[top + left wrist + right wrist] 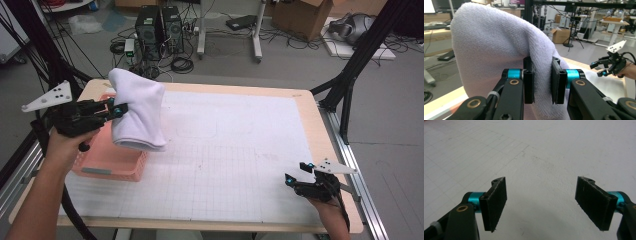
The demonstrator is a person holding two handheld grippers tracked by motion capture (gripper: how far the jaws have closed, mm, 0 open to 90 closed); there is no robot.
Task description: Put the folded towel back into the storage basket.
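Jaws of left gripper [542,82] clamped on white towel [137,107], held up over pink basket [112,162]; right gripper [541,205] wide open, nothing held, low over table [240,165].

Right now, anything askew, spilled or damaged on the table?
Nothing stands out. The left gripper is clamped on a fold of the white towel, which hangs bunched above the pink basket at the table's left edge. The right gripper is open with nothing between its jaws, over the white gridded mat. No spills or damage visible.
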